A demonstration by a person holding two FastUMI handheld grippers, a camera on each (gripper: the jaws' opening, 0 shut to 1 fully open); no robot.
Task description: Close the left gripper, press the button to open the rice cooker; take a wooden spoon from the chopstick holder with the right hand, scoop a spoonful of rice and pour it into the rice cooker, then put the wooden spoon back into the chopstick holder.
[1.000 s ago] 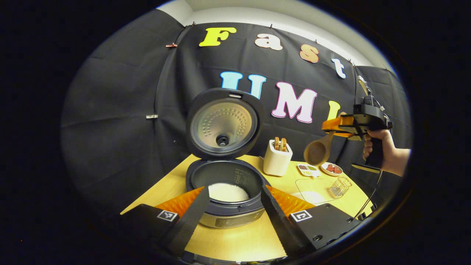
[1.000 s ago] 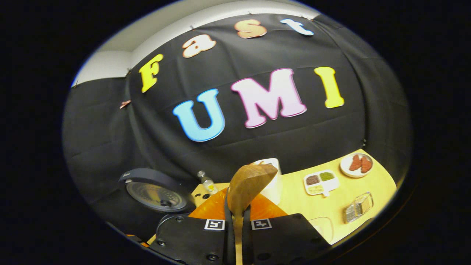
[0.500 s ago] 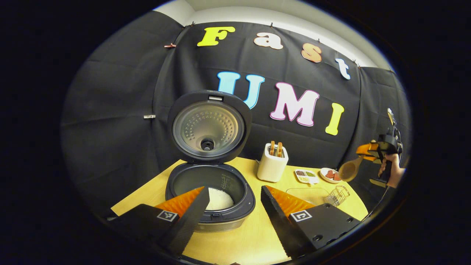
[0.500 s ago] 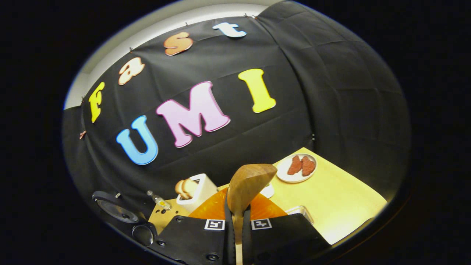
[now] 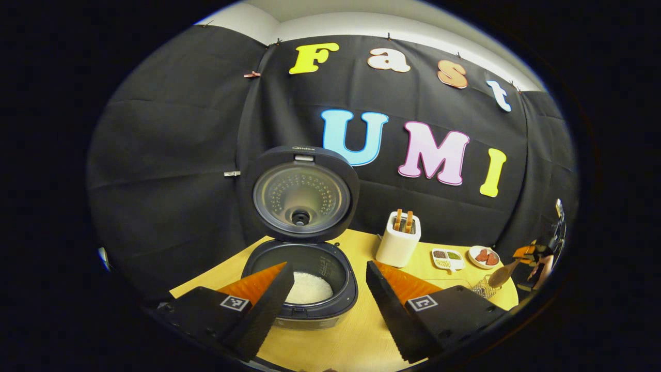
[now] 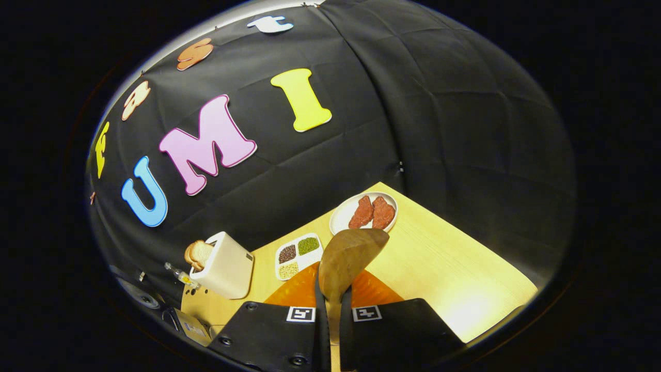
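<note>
My right hand-held gripper (image 6: 330, 310) is clamped on the wooden spoon (image 6: 347, 256), bowl empty, above the table (image 6: 454, 279) w/ chopstick holder (image 6: 224, 266) at 9 o'clock. Left hand-held gripper (image 5: 325, 289) gapes wide before the open rice cooker (image 5: 302, 281). Risk: spoon twists in the grip on return, misses the holder.

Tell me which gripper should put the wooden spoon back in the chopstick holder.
Right. The right gripper is shut on the wooden spoon, with the chopstick holder on the table nearby. The left gripper is open in front of the rice cooker.
</note>
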